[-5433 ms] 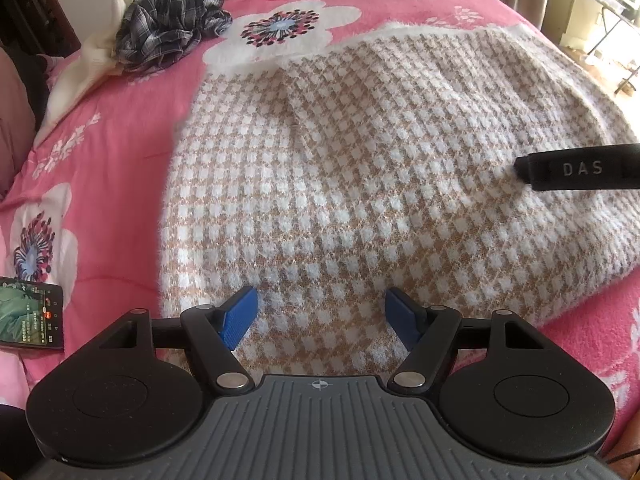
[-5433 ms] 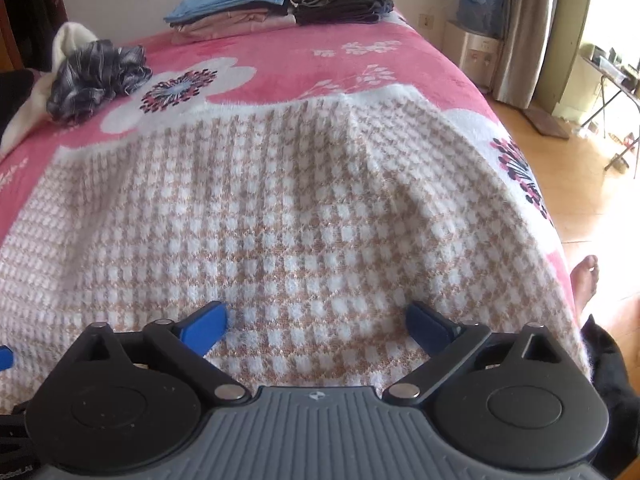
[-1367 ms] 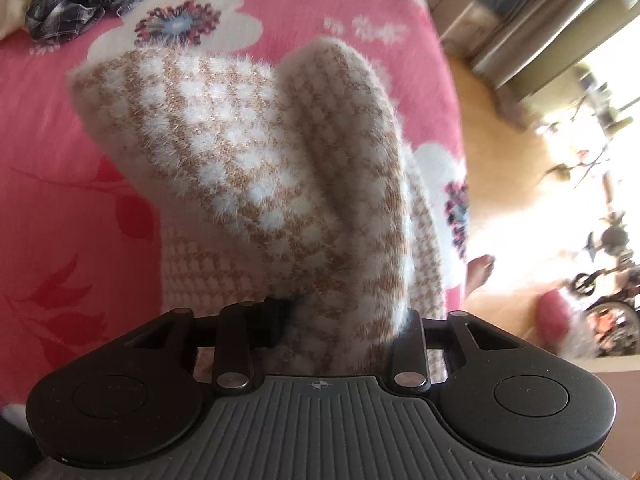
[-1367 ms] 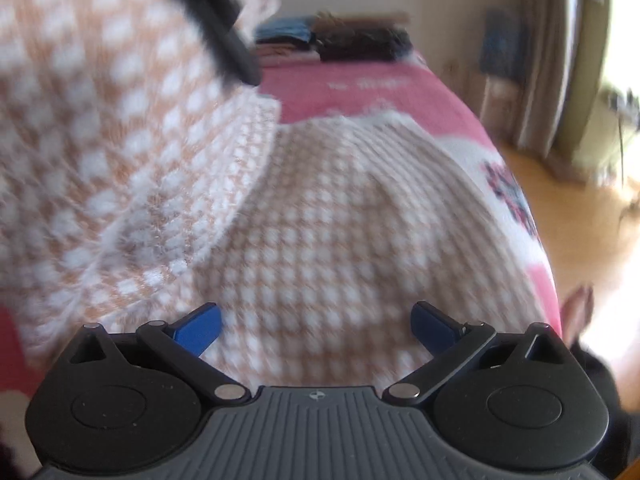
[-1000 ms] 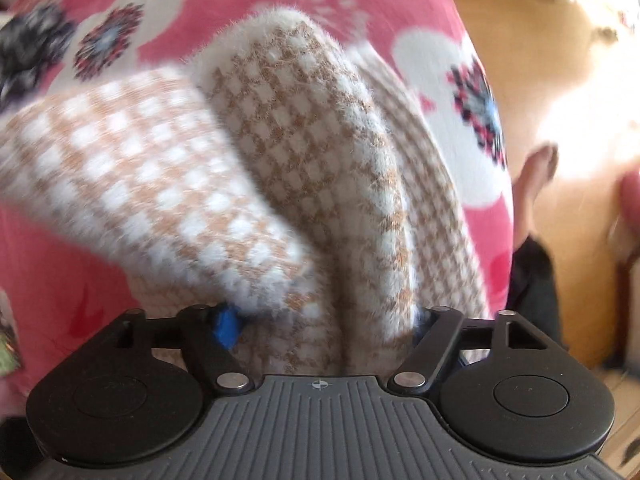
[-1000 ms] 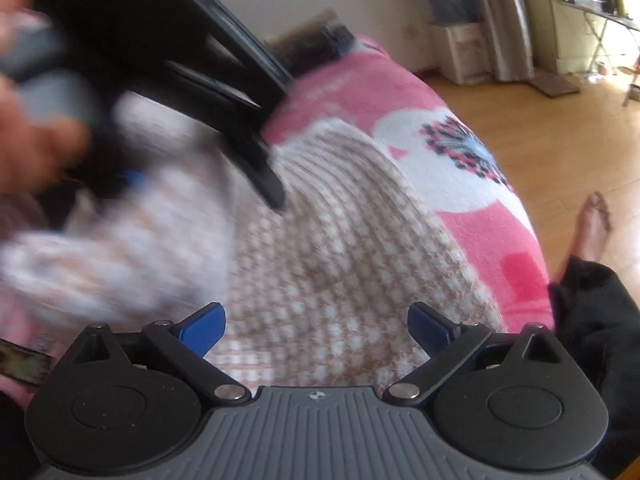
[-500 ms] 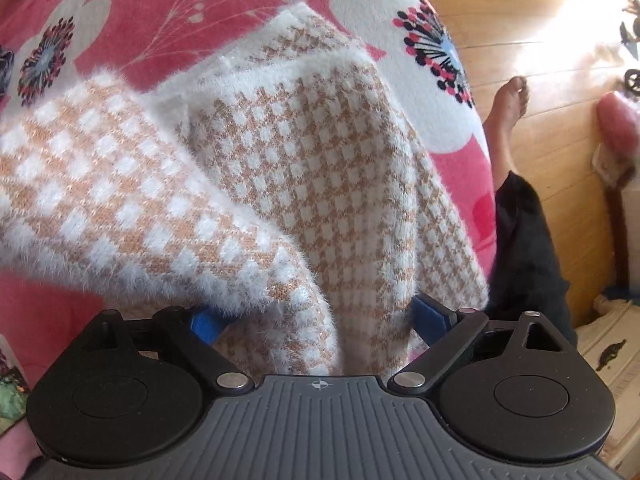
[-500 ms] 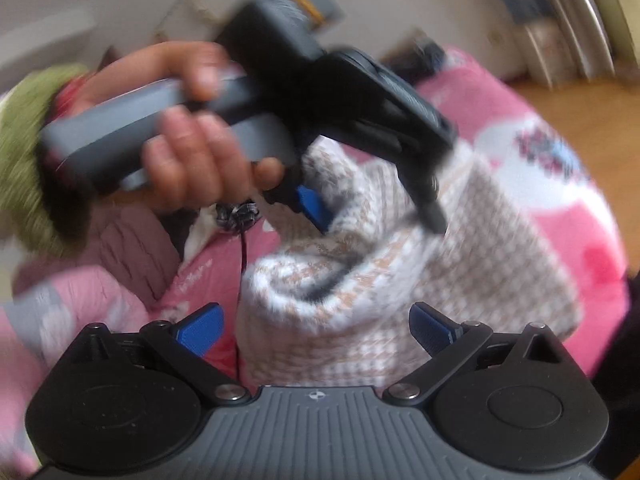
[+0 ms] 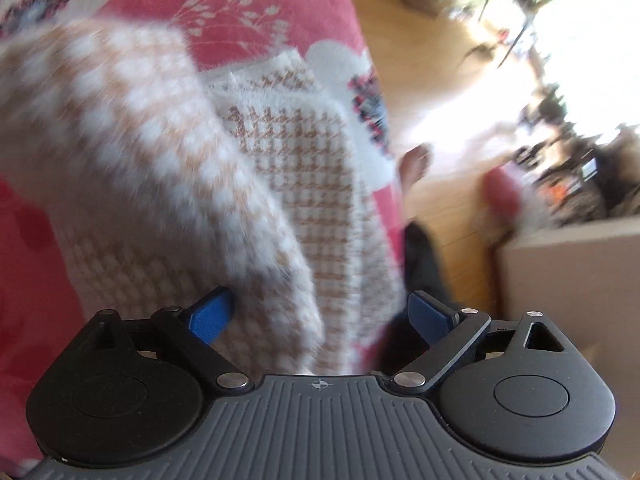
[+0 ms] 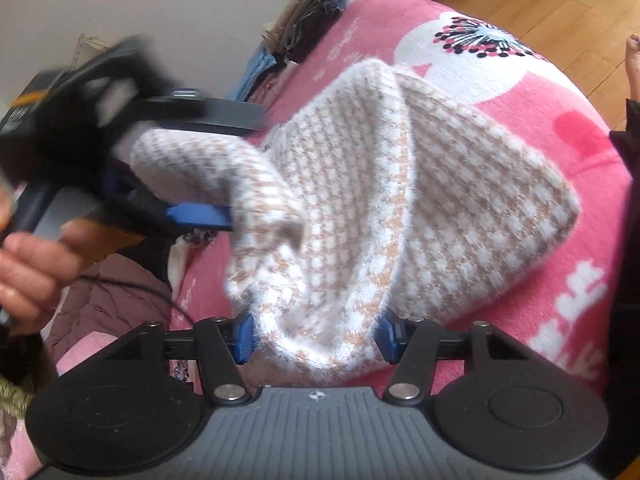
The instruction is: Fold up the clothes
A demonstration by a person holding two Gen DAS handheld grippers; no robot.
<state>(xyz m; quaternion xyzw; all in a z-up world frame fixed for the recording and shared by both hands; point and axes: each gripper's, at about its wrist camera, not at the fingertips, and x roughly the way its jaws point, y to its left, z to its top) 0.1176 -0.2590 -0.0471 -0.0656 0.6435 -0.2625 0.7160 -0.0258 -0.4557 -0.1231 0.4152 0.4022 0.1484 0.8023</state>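
Note:
A fluffy tan-and-white houndstooth knit garment point(image 10: 440, 208) lies partly folded on the pink floral bed point(image 10: 560, 92). In the right wrist view a bunched fold of it sits between the blue pads of my right gripper point(image 10: 316, 338), which is shut on it. A lifted flap point(image 10: 192, 160) runs left between the wide-apart fingers of my left gripper point(image 10: 240, 164), held by a hand point(image 10: 32, 256). In the left wrist view the garment point(image 9: 304, 184) drapes between the spread blue pads point(image 9: 210, 316) of my open left gripper point(image 9: 320, 316). The near flap is blurred.
A stack of folded clothes point(image 10: 304, 32) sits at the far end of the bed by the wall. Wooden floor point(image 9: 448, 92) lies beyond the bed's right edge, with a person's bare foot point(image 9: 416, 164) and a cardboard box point(image 9: 572, 292). A maroon quilt point(image 10: 120, 292) lies at the left.
The left gripper carried the garment's left side over to the right and its fingers spread open. The right gripper swung left and narrowed from wide open onto a bunch of the knit.

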